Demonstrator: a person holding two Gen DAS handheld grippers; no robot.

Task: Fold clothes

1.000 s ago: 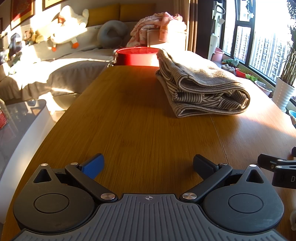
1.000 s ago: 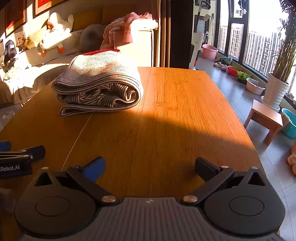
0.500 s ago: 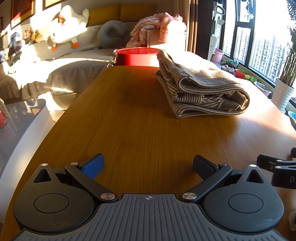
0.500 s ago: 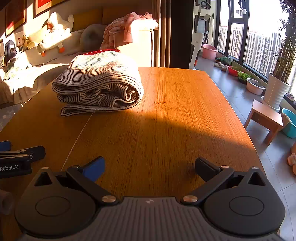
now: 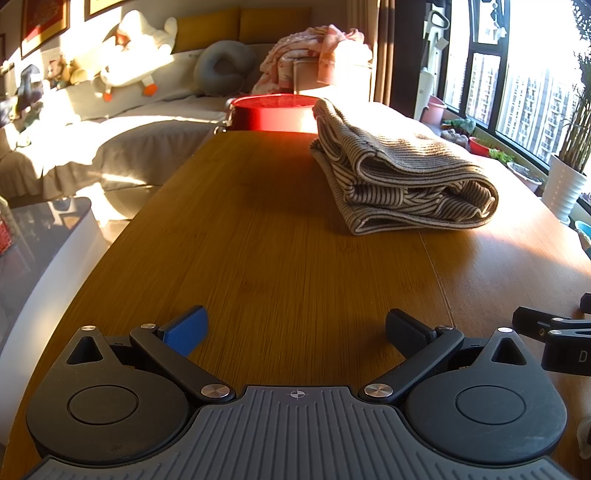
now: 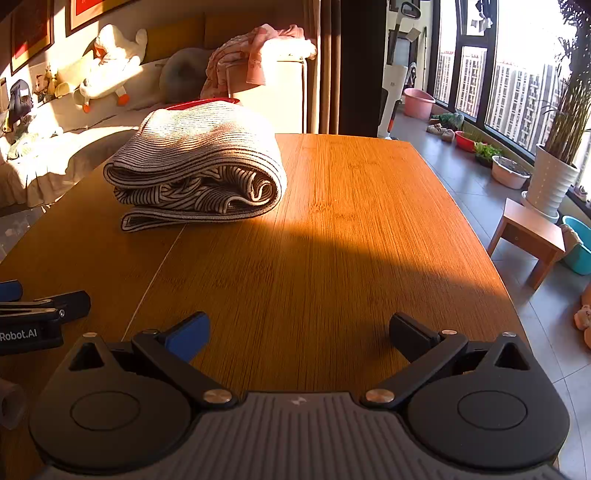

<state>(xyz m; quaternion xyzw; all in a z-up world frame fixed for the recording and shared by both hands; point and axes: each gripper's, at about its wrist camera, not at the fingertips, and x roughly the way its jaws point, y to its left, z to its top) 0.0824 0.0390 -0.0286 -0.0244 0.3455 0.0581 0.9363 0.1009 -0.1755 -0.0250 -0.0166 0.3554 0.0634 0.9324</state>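
A home living room is indicated: a covered sofa (image 5: 122,144) with plush toys (image 5: 133,27), framed pictures (image 6: 31,31), a wooden table (image 6: 351,229), potted plants (image 6: 554,173) along high-rise windows (image 6: 524,74).

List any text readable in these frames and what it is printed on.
"Robot.AI": white print on the body of the left gripper, cut off at the frame edge.
"D": a lone white letter on the right gripper, the rest out of frame.
Wall pictures: no readable text.

Red tub (image 5: 271,117) beyond wooden table (image 5: 280,266); sunlit sofa (image 5: 110,136).
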